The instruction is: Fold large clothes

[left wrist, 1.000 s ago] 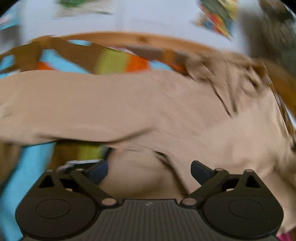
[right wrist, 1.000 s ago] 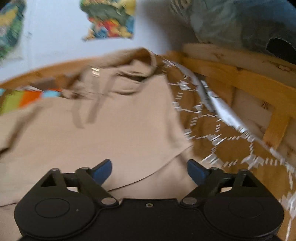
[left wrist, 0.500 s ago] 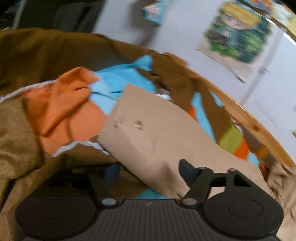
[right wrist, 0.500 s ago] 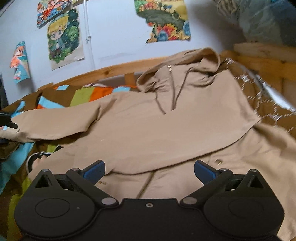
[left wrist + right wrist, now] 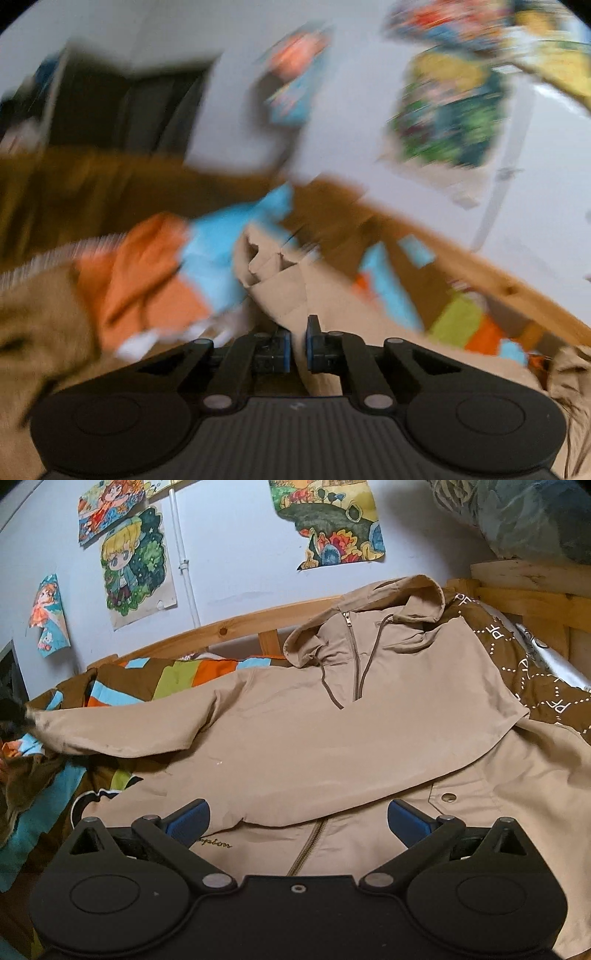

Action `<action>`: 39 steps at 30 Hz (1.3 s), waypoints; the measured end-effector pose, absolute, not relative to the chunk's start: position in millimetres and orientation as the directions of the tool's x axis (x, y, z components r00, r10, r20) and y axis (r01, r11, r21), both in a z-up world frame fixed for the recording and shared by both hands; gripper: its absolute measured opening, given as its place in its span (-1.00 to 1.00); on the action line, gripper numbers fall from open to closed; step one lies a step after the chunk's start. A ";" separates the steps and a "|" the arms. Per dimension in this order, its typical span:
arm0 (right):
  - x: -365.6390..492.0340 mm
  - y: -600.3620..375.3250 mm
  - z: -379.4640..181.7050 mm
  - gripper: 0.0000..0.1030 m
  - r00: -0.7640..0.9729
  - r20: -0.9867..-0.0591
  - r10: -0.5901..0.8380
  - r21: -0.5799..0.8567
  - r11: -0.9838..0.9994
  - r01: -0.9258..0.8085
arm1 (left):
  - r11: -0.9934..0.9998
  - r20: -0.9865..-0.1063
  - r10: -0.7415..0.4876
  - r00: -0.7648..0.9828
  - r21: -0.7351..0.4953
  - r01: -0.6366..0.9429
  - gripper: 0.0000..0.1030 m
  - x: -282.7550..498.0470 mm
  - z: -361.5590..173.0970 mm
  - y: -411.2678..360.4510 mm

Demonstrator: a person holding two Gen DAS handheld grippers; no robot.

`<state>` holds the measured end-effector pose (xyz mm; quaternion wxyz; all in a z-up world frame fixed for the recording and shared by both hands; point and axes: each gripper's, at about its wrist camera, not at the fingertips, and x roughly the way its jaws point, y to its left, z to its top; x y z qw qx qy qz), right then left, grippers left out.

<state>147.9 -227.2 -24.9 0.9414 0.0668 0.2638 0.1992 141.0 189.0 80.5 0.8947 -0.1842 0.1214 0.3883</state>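
**Right wrist view: tan hooded jacket spread on the bed, left sleeve end pinched**

Right wrist view shows the hooded jacket [image 5: 332, 738] lying front-up across the bed, hood [image 5: 388, 602] at the far edge against the wooden bed rail [image 5: 221, 635], one sleeve folded diagonally over the chest, the other sleeve [image 5: 122, 731] stretched toward the bed's left edge. The cloth appears thin, soft and light; it should drape and slide on itself, so hems, cuffs and seams are judged the surest places to take hold. The left gripper [image 5: 297, 345] has its fingers nearly together on a bunched fold of tan fabric, apparently the cuff [image 5: 266, 262] of the outstretched sleeve; that view is motion-blurred. The right gripper [image 5: 297, 818] hangs just above the lower front of the jacket, jaws spread wide and holding nothing, the zip [image 5: 306, 853] running between them. Beneath the garment lies a patchwork quilt [image 5: 177, 675] in brown, blue, orange and green; drawings [image 5: 136, 561] are stuck on the wall beyond the rail
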 end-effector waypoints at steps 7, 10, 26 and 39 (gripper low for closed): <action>150.1 -251.7 -21.9 0.98 0.821 -0.412 0.395 0.290 0.911 -0.292 | 0.907 -0.086 0.407 0.910 -0.085 -0.413 -0.89 162.4 140.6 108.8; 155.2 -273.7 -19.5 0.97 0.853 -0.372 0.368 0.347 0.907 -0.240 | 0.976 -0.034 0.213 0.977 -0.029 -0.214 -0.90 174.3 161.9 71.8; 196.2 -397.6 -61.0 0.99 0.845 -0.062 0.532 0.885 0.420 -0.200 | 0.907 -0.404 -0.331 0.853 0.112 0.405 -0.91 195.7 56.0 -102.6; 228.2 -382.0 -76.6 0.90 0.776 -0.185 0.603 0.919 0.386 -0.080 | 0.778 -0.540 -0.372 0.755 0.262 0.571 -0.88 162.4 6.9 -133.3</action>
